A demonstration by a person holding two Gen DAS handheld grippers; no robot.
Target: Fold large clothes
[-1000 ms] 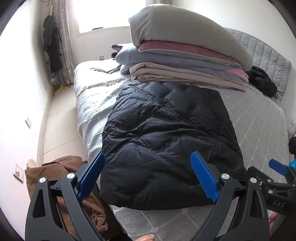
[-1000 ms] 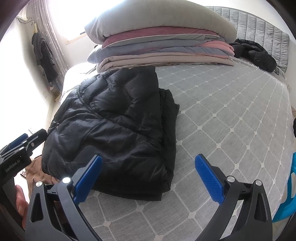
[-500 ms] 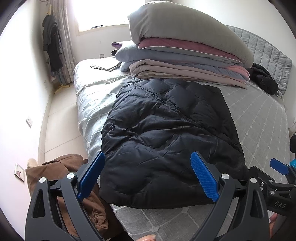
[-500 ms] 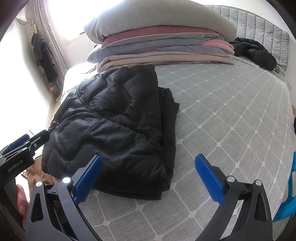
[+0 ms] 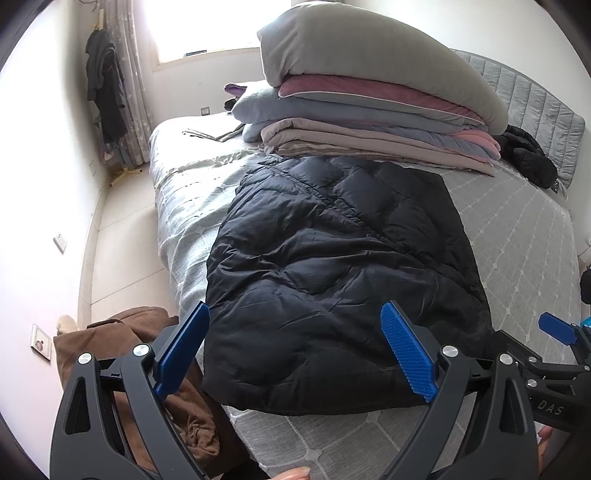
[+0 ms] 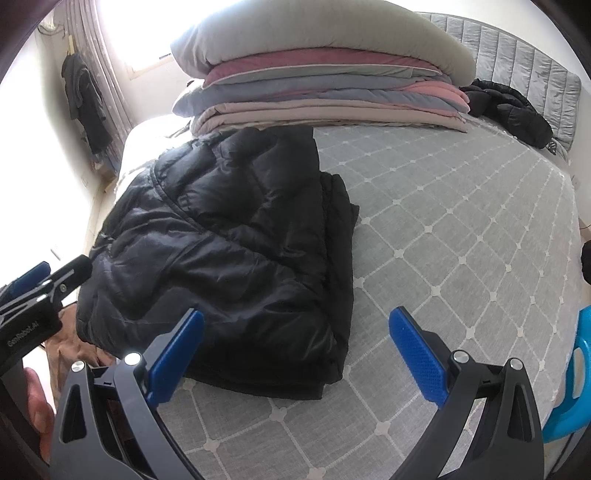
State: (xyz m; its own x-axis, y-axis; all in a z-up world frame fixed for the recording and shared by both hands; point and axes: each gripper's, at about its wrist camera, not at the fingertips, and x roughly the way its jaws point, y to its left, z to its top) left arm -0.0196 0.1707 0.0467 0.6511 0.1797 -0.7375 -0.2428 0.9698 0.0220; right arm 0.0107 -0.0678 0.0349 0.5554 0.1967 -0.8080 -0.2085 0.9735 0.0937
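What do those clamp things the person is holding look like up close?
Each is a black plastic frame of triangular cut-out arms with silver bolt heads, ending in two flat blue ribbed pads. The left gripper and right gripper match. White lettering marks their sides: "DAS" on one, "GenRobot.AI" on the other. No cables or sleeves show.

Bright daylight from the window (image 5: 207,26), blown out to white glare behind the stacked bedding (image 5: 369,99); soft shadows below it; strong fisheye curvature, dark vignetted corners; focus sharp throughout.
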